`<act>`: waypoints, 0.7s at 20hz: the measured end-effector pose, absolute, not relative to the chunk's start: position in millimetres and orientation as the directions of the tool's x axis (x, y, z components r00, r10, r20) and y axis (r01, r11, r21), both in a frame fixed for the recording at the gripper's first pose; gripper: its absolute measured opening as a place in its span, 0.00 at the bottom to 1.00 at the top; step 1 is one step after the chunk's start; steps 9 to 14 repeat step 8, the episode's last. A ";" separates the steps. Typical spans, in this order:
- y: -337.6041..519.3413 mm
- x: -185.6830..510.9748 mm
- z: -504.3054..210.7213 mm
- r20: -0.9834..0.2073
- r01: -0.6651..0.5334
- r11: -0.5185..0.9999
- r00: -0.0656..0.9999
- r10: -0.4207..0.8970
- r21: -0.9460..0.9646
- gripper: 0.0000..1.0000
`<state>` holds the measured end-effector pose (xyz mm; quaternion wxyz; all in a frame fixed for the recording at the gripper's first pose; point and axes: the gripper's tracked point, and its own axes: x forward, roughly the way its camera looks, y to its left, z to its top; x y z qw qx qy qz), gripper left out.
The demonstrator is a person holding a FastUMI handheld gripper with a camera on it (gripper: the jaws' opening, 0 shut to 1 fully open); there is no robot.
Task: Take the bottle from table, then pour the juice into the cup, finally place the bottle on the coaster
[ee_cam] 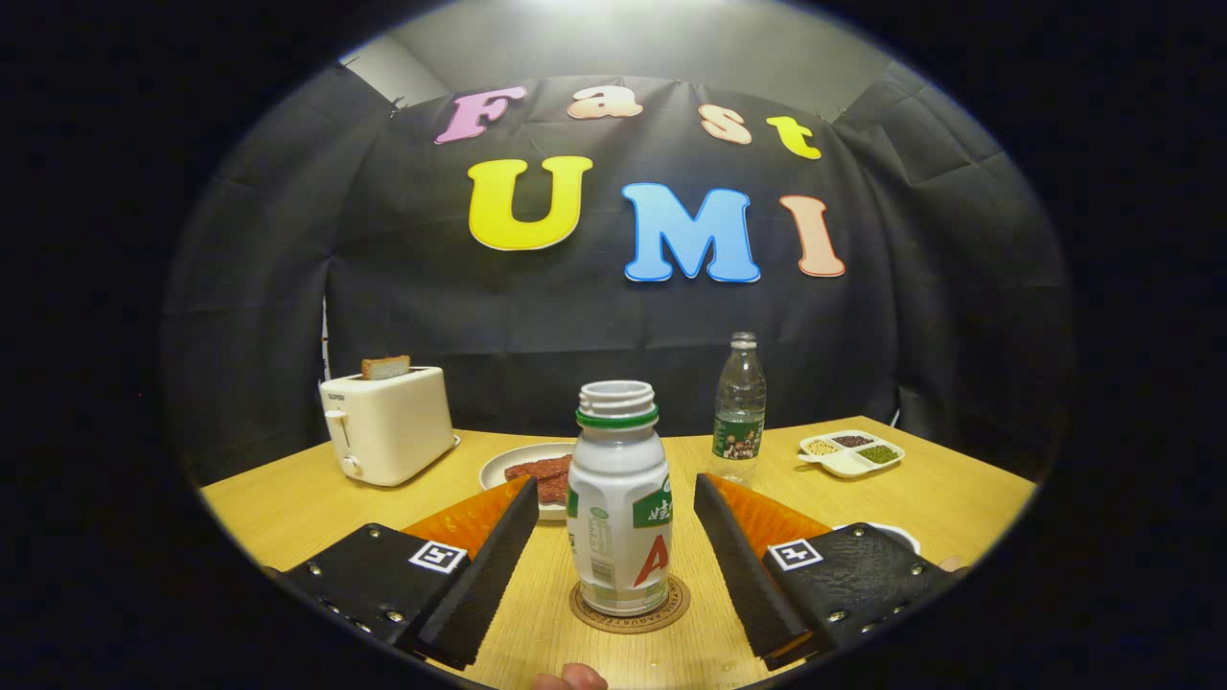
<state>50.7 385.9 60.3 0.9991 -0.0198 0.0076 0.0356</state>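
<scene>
A squat white plastic bottle (619, 498) with a green neck ring (cap off) stands upright on a round brown cork coaster (629, 606) on the wood-grain table (288, 503). The gripper (613, 537) is spread wide, ribbed fingers (484, 565) flanking the bottle without touching.

White bottle (619, 498) upright on coaster (629, 606), gripper (618, 546) fingers spread either side, not touching, wooden table (288, 508)

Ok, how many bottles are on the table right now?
2. The white bottle stands uncapped on the coaster between the open gripper fingers, untouched. The clear bottle stands beyond them, beside the divided dish. The fingers may hide others.
</scene>
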 end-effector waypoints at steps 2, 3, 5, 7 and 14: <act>376.7 34.7 81.5 -0.004 -0.060 0.997 0.998 0.060 -0.055 0.98; 374.6 27.4 93.5 0.006 -0.063 0.998 0.998 0.063 -0.029 0.98; 371.7 15.2 118.3 0.029 -0.071 0.997 0.997 0.070 0.030 0.98; 366.5 10.7 137.2 0.055 -0.077 0.996 0.996 0.075 0.033 0.98; 361.2 8.4 141.0 0.057 -0.072 0.997 0.996 0.071 0.015 0.98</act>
